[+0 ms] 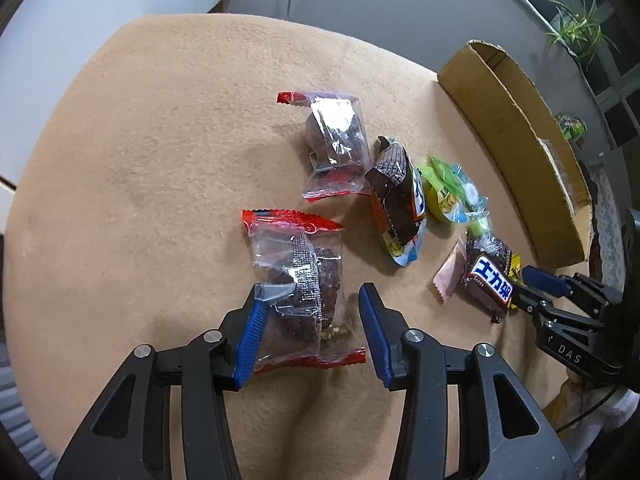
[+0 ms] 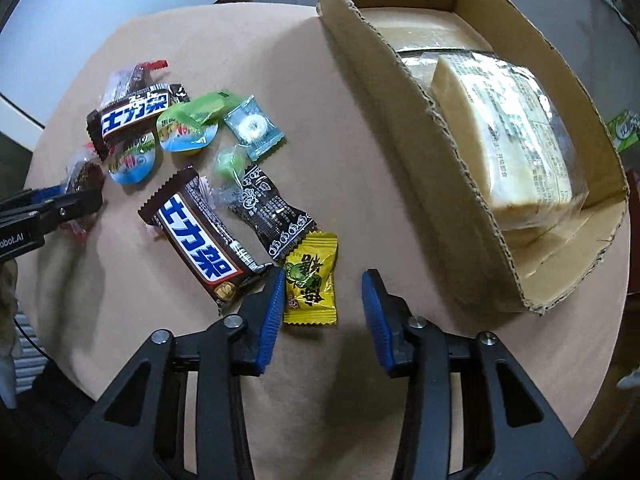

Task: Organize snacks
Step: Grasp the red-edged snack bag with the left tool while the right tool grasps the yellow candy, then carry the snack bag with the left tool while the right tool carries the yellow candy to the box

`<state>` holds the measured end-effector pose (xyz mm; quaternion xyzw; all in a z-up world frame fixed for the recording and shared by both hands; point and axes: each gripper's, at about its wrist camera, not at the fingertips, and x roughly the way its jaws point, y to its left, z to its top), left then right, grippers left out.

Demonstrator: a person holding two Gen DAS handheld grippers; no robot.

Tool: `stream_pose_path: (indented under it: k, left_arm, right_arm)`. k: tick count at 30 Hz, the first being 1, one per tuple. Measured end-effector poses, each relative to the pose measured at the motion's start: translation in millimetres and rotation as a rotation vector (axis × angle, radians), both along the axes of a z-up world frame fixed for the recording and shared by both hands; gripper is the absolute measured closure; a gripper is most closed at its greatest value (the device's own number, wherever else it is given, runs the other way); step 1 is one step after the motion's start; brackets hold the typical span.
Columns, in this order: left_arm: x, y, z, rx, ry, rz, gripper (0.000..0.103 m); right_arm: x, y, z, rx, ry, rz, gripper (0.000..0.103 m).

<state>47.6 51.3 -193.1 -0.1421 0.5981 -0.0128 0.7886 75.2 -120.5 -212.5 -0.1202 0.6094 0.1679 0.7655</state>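
Left claw (image 1: 312, 320) points down at the tan cloth (image 1: 160, 160), jaws apart around a clear red-ended packet (image 1: 298, 280); the left pad touches the wrapper, the right pad stands clear, so nothing is clamped; a second such packet (image 1: 336, 148) lies beyond, then a brown pouch (image 1: 396, 208), and the box (image 1: 516, 148) shows only its outer wall at right; the right claw (image 1: 520, 284) reaches in beside a chocolate bar (image 1: 490, 284).

Right wrist view: right claw (image 2: 324, 300) stands parted over a yellow candy (image 2: 310, 286), left pad at its edge, right pad well clear; here the box (image 2: 384, 92) is open to sight, a wrapped loaf (image 2: 520, 136) inside; two chocolate bars (image 2: 200, 232), jelly cups (image 2: 186, 132) and a black sachet (image 2: 276, 216) lie on the cloth.
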Motion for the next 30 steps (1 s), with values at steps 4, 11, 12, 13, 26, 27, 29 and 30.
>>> stream_pose_path:
  k: [4, 11, 12, 13, 26, 27, 29, 30]
  left_arm:
    - [2, 0, -2, -0.001, -0.006, 0.002, 0.065]
    - [-3, 5, -1, 0.000, -0.016, 0.009, 0.068]
    - [-5, 5, 0, -0.001, -0.017, 0.010, 0.068]
    - [-7, 6, 1, -0.001, -0.018, 0.010, 0.069]
    - [-25, 9, 21, -0.032, -0.050, 0.029, 0.069]
    - [-26, 9, 24, -0.036, -0.056, 0.029, 0.069]
    - [-27, 10, 29, -0.040, -0.065, 0.028, 0.069]
    - [-27, 10, 33, -0.040, -0.074, 0.025, 0.069]
  right_arm:
    - [-3, 7, -4, -0.007, -0.002, 0.003, 0.078]
    - [-4, 0, 1, 0.015, 0.002, -0.009, 0.079]
    - [-6, -1, 2, 0.023, 0.005, -0.012, 0.079]
    - [-7, -4, 2, 0.029, 0.008, -0.014, 0.079]
    - [-21, -36, 33, 0.143, 0.006, -0.071, 0.079]
    - [-19, -39, 36, 0.149, 0.002, -0.073, 0.079]
    - [-18, -45, 46, 0.162, -0.010, -0.074, 0.079]
    - [-18, -47, 51, 0.166, -0.017, -0.074, 0.079]
